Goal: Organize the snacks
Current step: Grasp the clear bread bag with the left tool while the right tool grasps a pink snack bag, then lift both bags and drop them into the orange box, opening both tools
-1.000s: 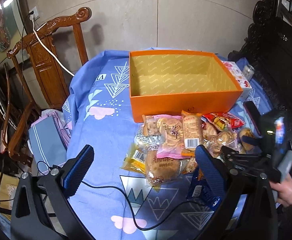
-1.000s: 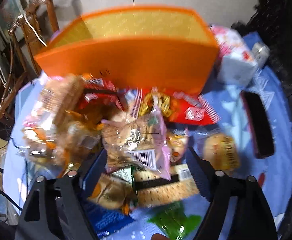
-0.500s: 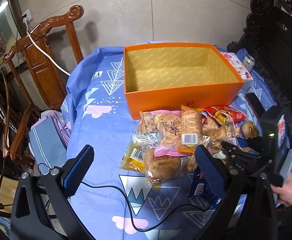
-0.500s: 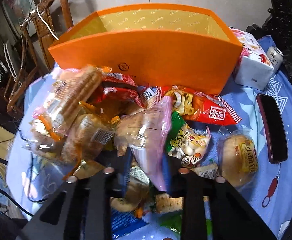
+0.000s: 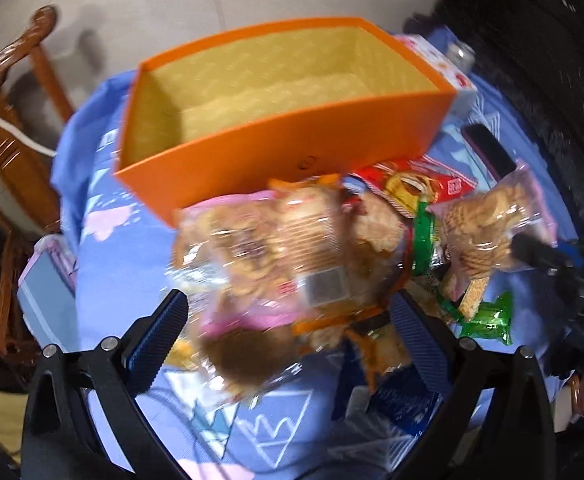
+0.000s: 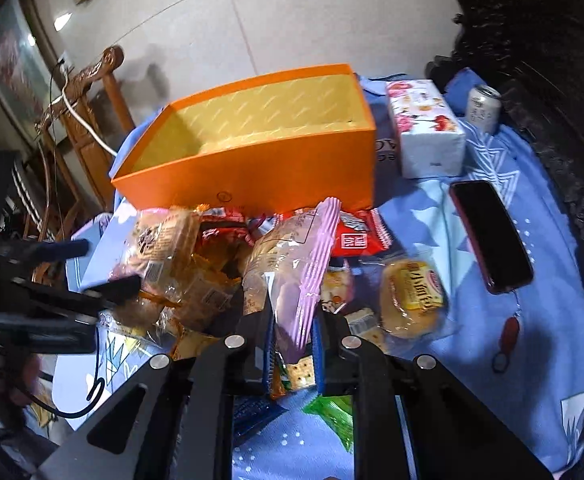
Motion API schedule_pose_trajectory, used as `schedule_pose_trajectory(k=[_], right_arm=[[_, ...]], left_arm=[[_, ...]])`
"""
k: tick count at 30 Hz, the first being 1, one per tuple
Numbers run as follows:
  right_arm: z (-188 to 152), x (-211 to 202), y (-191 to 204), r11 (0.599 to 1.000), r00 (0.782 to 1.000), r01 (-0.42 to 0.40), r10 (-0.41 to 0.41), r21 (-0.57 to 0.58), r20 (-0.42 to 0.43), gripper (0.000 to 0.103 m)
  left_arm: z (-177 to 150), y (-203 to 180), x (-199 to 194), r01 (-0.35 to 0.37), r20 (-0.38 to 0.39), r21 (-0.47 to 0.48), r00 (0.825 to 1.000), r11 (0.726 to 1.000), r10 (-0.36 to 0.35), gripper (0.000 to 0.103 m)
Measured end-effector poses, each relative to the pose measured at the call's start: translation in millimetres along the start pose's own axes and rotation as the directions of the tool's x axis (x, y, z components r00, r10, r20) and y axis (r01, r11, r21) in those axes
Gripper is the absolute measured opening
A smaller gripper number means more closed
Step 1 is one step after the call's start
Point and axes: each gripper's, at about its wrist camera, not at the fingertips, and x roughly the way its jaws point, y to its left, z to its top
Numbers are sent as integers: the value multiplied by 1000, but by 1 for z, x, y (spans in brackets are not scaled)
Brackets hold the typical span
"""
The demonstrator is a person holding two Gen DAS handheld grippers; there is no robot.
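An empty orange box stands at the back of the blue-clothed table. A pile of wrapped snacks lies in front of it. My right gripper is shut on a clear and pink packet of pastry, lifted above the pile; it also shows in the left wrist view. My left gripper is open, its fingers either side of the near end of the pile, with a pink packet and an orange packet between them.
A white tissue box and a drink can stand right of the box. A dark phone lies on the cloth at right. A round bun packet lies beside the pile. A wooden chair stands at the far left.
My right gripper closed on the pink packet and lifted it off the pile. My left gripper moved forward and down, so that the pile now sits between its open fingers.
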Motion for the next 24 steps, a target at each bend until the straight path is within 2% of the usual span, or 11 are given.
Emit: schedule_pose_trajectory(k=[5, 6, 7, 9, 11, 13, 14, 19, 24], right_arm=[[-3, -9, -9, 999, 1000, -5, 5, 43, 10, 15], [-4, -10, -10, 999, 1000, -6, 5, 49, 11, 15], [-4, -10, -11, 999, 1000, -7, 6, 52, 13, 15], [-5, -12, -10, 999, 1000, 3, -4, 44, 21, 14], [-5, -12, -10, 999, 1000, 5, -6, 39, 23, 14], [-5, -13, -10, 999, 1000, 0, -1, 42, 30, 13], [-5, -13, -10, 999, 999, -5, 4, 40, 32, 13], [-5, -7, -16, 998, 999, -21, 19, 64, 29, 10], [-3, -15, -15, 998, 998, -37, 35, 57, 47, 8]], left_arm=[[11, -17, 30, -6, -22, 15, 1000, 1000, 6, 98], [13, -18, 37, 4, -35, 10, 999, 1000, -4, 93], [14, -19, 43, 14, -42, 3, 999, 1000, -14, 81], [14, -15, 50, 42, -42, -27, 998, 999, -44, 78], [15, -12, 51, 77, -20, -50, 997, 996, -78, 62], [17, -8, 54, 132, -29, -86, 990, 987, -135, 40], [17, -6, 55, 157, -31, -103, 986, 982, -161, 37], [11, 0, 54, 204, -26, -143, 977, 969, -209, 34], [8, 6, 34, 245, 29, -153, 969, 957, -244, 34]])
